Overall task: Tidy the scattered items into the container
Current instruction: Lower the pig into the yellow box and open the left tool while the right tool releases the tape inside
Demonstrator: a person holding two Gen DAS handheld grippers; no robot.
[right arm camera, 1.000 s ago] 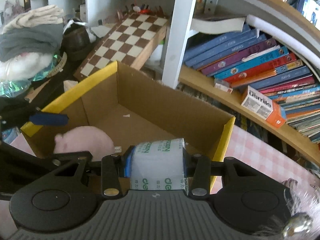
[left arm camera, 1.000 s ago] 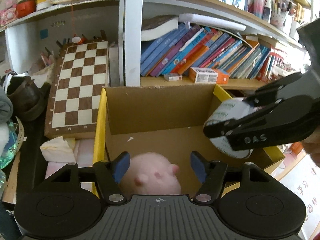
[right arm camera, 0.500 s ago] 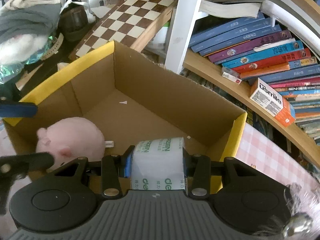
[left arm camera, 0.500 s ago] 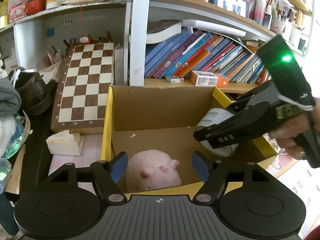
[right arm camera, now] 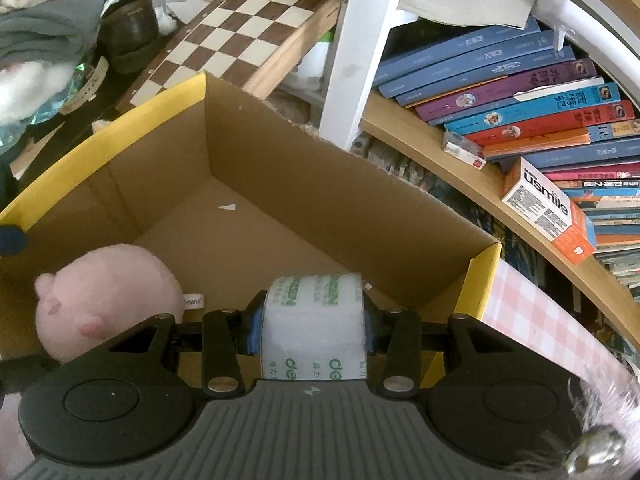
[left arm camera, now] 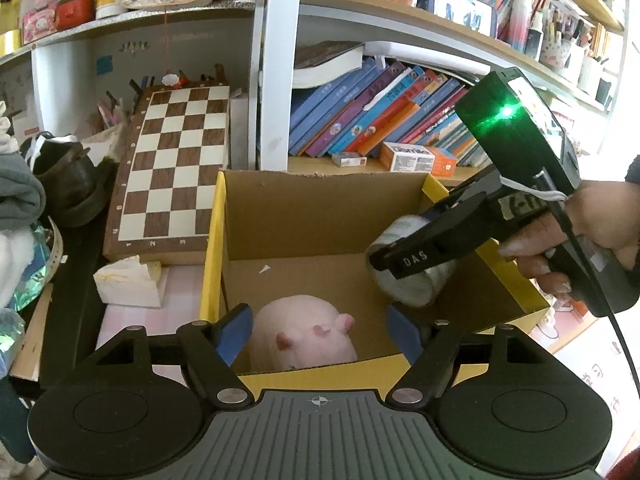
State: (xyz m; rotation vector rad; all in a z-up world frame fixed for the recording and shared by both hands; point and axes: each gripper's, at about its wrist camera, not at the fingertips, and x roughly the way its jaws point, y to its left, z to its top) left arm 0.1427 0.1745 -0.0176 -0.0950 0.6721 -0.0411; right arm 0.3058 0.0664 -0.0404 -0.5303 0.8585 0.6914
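Note:
An open cardboard box [left arm camera: 320,208] with yellow rims stands before the bookshelf. A pink plush toy [left arm camera: 296,320] lies on its floor in the near left corner. My left gripper [left arm camera: 318,330] hovers open over the box's near rim; the plush lies beyond its blue pads, untouched. My right gripper [left arm camera: 400,258], held by a person's hand [left arm camera: 580,232], reaches into the box from the right. It is shut on a white roll with green lettering [left arm camera: 416,290]. In the right wrist view the roll [right arm camera: 316,304] sits between the right gripper's [right arm camera: 314,334] pads above the box floor [right arm camera: 240,236], with the plush [right arm camera: 108,284] to its left.
A chessboard [left arm camera: 176,160] leans behind the box at the left. Slanted books [left arm camera: 380,120] and an orange-and-white carton [left arm camera: 412,156] fill the shelf behind. A brown shoe [left arm camera: 68,180], folded clothes and a crumpled tissue [left arm camera: 128,280] crowd the left. A pink checked cloth [right arm camera: 540,320] covers the table.
My left gripper has drawn back and up from the plush, which stays in the box, and its jaws stand a little wider. The right gripper has sunk deeper into the box with the roll.

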